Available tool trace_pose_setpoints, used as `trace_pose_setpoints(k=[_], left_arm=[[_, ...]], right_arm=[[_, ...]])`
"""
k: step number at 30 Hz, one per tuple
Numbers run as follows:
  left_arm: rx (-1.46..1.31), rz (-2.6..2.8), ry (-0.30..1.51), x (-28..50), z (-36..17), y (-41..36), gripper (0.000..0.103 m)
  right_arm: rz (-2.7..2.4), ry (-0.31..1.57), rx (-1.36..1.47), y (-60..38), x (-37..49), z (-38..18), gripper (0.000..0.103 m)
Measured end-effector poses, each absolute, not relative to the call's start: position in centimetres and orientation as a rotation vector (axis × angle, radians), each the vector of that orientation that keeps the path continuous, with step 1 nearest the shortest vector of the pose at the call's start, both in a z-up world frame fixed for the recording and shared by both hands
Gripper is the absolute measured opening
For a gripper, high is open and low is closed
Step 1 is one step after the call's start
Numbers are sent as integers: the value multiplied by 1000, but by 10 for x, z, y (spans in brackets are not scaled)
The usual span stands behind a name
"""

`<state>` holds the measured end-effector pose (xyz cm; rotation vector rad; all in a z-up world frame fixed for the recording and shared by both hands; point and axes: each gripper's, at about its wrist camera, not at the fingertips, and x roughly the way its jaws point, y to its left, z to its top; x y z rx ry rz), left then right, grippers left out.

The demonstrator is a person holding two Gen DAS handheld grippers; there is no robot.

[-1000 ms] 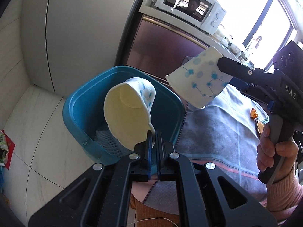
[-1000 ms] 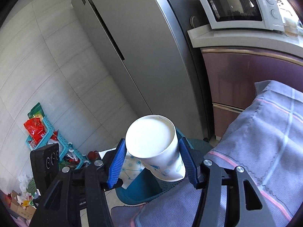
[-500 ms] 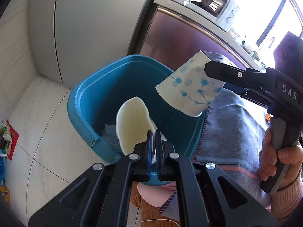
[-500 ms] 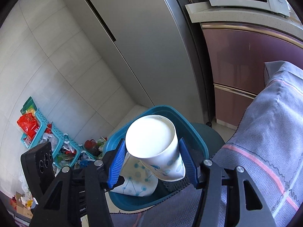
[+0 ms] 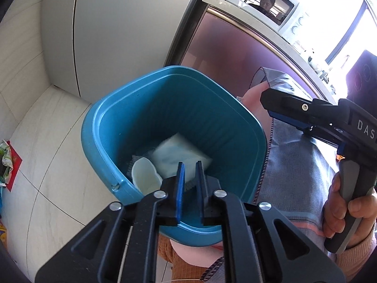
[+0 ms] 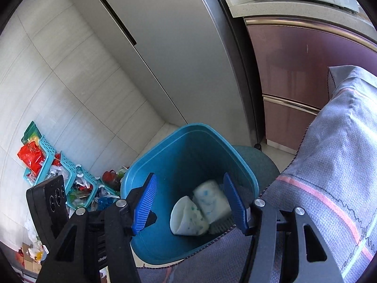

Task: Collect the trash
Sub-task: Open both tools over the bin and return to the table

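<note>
A blue plastic bin (image 5: 94, 127) stands on the floor below both grippers. Two white paper cups with blue dots lie inside it: a flattened cup (image 5: 145, 175) and a second cup (image 5: 179, 155) beside it on its side. In the right wrist view the flattened cup (image 6: 187, 217) and the other cup (image 6: 213, 200) rest at the bin's (image 6: 141, 172) bottom. My left gripper (image 5: 190, 172) hangs over the near rim, its jaws opening with nothing between them. My right gripper (image 6: 189, 179) is open and holds nothing above the bin.
A grey fridge (image 5: 117, 35) and a purple cabinet (image 6: 306, 70) with a microwave (image 5: 264, 2) stand behind the bin. A grey striped cloth (image 6: 329, 165) drapes at the right. Teal baskets (image 6: 47, 160) with clutter sit on the tiled floor at the left.
Both cups have dropped out of the grippers into the bin. The left jaws have parted slightly. Both grippers have sunk closer over the bin.
</note>
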<state>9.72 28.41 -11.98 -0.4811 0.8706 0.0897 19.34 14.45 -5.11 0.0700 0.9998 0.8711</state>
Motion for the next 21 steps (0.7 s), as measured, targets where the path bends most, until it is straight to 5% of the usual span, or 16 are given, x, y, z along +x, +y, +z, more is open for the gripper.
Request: trace_pose_setpoints(k=[21], left_arm=[[-278, -147, 659, 65, -39, 188, 40]], right_arm=[[860, 767, 25, 46, 130, 0, 64]])
